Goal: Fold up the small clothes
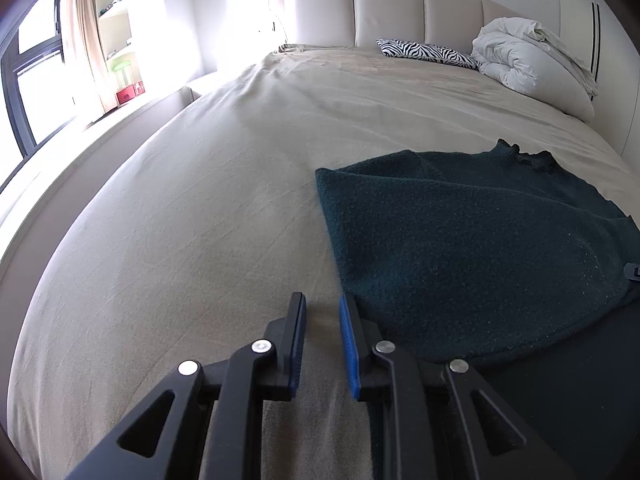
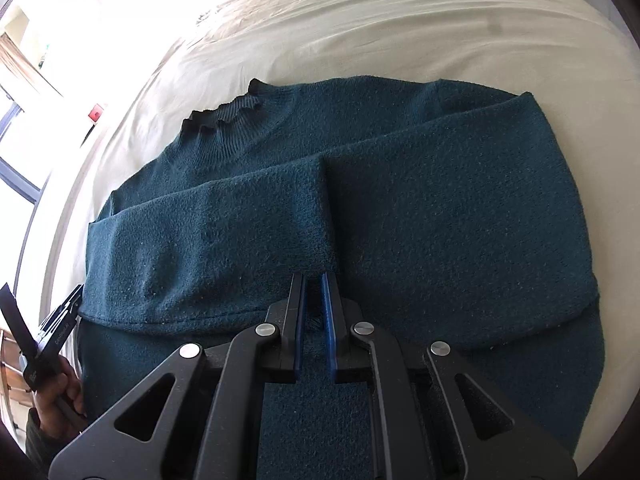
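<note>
A dark teal knit sweater (image 2: 440,208) lies flat on the beige bed sheet (image 1: 180,220), its ruffled collar (image 2: 228,116) toward the headboard. Both sleeves are folded in across the chest, and the cuff (image 2: 320,216) of one ends at the middle. My right gripper (image 2: 314,280) rests on the sweater just below that cuff, shut, with a small pucker of knit between its blue pads. My left gripper (image 1: 322,300) hovers over bare sheet at the sweater's (image 1: 460,240) near left edge, its jaws a little apart with nothing between them. A hand (image 2: 60,392) holds it at the far left of the right wrist view.
A zebra-print pillow (image 1: 428,52) and a bundled white duvet (image 1: 520,60) lie by the padded headboard (image 1: 388,8). A window (image 1: 32,80) with a curtain and shelves stands beyond the bed's left side. Wide bare sheet stretches left of the sweater.
</note>
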`<state>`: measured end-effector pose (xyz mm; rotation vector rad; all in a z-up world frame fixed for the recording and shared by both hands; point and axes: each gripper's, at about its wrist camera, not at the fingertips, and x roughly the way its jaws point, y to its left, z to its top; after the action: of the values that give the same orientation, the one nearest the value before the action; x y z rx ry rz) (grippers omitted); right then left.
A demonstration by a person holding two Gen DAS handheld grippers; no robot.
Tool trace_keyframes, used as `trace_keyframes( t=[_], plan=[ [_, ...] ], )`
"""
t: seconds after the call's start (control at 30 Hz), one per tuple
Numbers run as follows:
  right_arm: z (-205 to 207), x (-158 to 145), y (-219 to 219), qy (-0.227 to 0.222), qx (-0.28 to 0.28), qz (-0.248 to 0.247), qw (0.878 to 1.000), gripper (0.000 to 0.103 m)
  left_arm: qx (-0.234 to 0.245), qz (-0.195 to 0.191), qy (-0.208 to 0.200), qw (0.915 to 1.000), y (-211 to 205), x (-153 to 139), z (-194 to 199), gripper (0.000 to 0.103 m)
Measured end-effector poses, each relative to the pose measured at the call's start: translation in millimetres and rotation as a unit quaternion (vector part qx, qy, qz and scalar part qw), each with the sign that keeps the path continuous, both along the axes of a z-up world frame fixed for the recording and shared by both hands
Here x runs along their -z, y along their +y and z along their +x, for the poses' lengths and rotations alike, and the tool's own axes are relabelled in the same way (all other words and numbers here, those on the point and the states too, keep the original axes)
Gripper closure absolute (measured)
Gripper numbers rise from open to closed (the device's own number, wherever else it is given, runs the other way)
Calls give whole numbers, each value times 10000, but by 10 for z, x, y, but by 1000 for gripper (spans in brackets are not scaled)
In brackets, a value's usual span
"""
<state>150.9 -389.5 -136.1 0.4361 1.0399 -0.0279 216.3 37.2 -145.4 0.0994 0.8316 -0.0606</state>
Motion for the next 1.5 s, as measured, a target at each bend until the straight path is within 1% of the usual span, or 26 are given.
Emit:
trace_keyframes(
  t=[0.07,0.1,0.13,0.17,0.2,0.27,0.3,0.33,0.37,0.4,0.43,0.5,0.6,0.7,0.8,0.87,0.97,1.13,1.23,1.37,1.5],
  plan=[
    [32,55,-86,-1,189,196,9996,99,-3,-5,18,10000,8,-13,8,83],
    [2,42,-135,15,342,151,9993,99,-4,-25,25,10000,20,-37,4,83],
    [-31,33,-187,-30,464,221,9987,98,0,-77,25,10000,38,-70,-22,83],
    [-87,9,-233,-74,561,341,9978,95,-10,-164,11,9999,70,-112,-77,82],
    [-171,-33,-272,-109,673,400,9969,94,-35,-252,-9,9997,106,-156,-144,79],
    [-375,-171,-327,-331,772,399,9957,93,-84,-372,-7,9993,178,-232,-312,60],
    [-509,-260,-345,-520,809,383,9946,86,-71,-483,-10,9988,226,-273,-408,54],
    [-661,-350,-363,-714,864,358,9931,73,-65,-616,-17,9981,271,-309,-525,41],
    [-817,-430,-365,-872,919,318,9914,64,-72,-738,8,9972,317,-334,-641,34],
    [-980,-505,-359,-1019,951,291,9898,45,-53,-885,71,9960,354,-351,-774,32],
    [-1162,-580,-347,-1191,961,279,9878,38,15,-1043,155,9944,389,-357,-902,32],
    [-1479,-679,-276,-1391,827,218,9866,38,102,-1282,355,9911,458,-338,-1158,32],
    [-1854,-690,-161,-1314,568,350,9891,38,149,-1588,756,9843,567,-225,-1543,32],
    [-2202,-633,-86,-1158,490,449,9910,38,107,-1878,1067,9763,666,-116,-1944,32],
    [-2507,-561,-56,-1020,486,563,9920,38,173,-2045,1152,9719,722,-122,-2278,32],
    [-2688,-535,-51,-983,521,559,9922,38,183,-2237,1247,9665,768,-140,-2419,32],
    [-2909,-495,-96,-925,602,608,9920,38,285,-2551,1487,9550,800,-135,-2547,33],
    [-3160,-461,-209,-821,681,756,9914,38,380,-2845,1862,9397,815,-126,-2687,34],
    [-3285,-450,-260,-761,665,802,9916,38,398,-2971,2058,9316,825,-69,-2753,34],
    [-3435,-417,-357,-623,739,848,9917,38,423,-2974,2175,9287,797,-13,-2776,36],
    [-3568,-401,-478,-480,875,846,9914,38,497,-3017,2272,9246,757,2,-2777,45]
  ],
)
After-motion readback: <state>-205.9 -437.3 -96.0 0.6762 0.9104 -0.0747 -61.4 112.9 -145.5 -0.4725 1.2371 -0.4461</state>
